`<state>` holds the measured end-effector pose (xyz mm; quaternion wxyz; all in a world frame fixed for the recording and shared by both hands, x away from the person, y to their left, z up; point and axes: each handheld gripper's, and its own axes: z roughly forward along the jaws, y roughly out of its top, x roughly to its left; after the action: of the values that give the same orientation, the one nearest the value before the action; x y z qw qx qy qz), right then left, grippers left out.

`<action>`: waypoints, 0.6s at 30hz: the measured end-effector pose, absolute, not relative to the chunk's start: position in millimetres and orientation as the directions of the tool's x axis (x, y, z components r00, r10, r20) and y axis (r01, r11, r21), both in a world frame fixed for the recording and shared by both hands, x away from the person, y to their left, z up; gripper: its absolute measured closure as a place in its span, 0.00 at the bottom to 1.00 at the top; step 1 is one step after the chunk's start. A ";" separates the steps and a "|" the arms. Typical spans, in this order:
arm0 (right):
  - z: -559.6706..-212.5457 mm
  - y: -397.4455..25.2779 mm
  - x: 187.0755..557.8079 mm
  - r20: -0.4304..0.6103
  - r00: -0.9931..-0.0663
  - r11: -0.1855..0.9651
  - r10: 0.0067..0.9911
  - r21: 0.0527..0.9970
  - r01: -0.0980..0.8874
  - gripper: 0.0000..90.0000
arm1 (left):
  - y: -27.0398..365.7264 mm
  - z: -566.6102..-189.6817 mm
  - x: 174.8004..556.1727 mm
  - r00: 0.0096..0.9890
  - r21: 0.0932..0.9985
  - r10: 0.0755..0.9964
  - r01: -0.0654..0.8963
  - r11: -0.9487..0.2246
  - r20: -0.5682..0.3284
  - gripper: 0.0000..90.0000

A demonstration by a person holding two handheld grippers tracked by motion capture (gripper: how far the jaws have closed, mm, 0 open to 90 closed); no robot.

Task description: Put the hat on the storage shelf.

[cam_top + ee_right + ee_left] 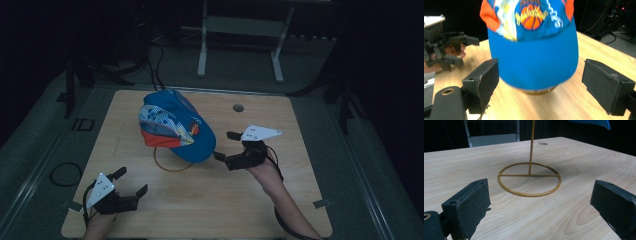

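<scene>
1. We saw a blue cap [177, 127] with orange panels and a basketball print on the front, its brim pointing toward the right gripper [223, 145]. It sat on top of a thin gold stand [530, 177] near the middle of the surface [215, 195], raised well above the wood.
2. The stand had a ring base with a crossbar and an upright rod; the cap's brim hid most of it in the right gripper view.
3. We held the right gripper just beside the brim, its jaws spread wide on either side of the brim, touching nothing.
4. The left gripper [133, 182] hung near the front left corner, well apart from the cap, jaws likewise wide apart and empty.
5. The surface was pale wood with a small round hole [238, 108] near its far edge. The room was dark; a grey metal frame [240, 40] stood on the floor beyond, with black cables [156, 65] trailing nearby.
</scene>
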<state>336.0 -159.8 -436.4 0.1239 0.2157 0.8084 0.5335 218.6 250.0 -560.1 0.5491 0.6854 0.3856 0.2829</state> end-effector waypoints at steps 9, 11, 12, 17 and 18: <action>-461.7 -177.6 327.2 0.018 -0.875 0.347 0.484 0.914 0.211 0.16 | 250.5 -560.5 219.1 0.538 0.970 0.842 0.222 -0.101 -0.035 0.03; -466.7 -180.7 326.0 0.015 -0.881 0.357 0.473 0.911 0.207 0.16 | 250.9 -560.6 219.2 0.537 0.970 0.843 0.221 -0.097 -0.039 0.03; -470.2 -182.4 324.4 0.012 -0.880 0.363 0.476 0.908 0.209 0.16 | 251.1 -560.7 219.4 0.534 0.970 0.844 0.223 -0.096 -0.039 0.03; -482.8 -187.7 320.6 0.002 -0.882 0.382 0.471 0.901 0.207 0.16 | 251.5 -560.7 219.3 0.535 0.970 0.844 0.222 -0.094 -0.040 0.03; -489.3 -189.6 318.9 0.010 -0.885 0.389 0.465 0.896 0.215 0.16 | 251.5 -560.7 219.3 0.534 0.970 0.845 0.223 -0.096 -0.039 0.03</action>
<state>318.9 -189.6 -489.3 0.1221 0.2064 0.8244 0.5127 219.3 251.5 -560.7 0.5473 0.6836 0.3903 0.2841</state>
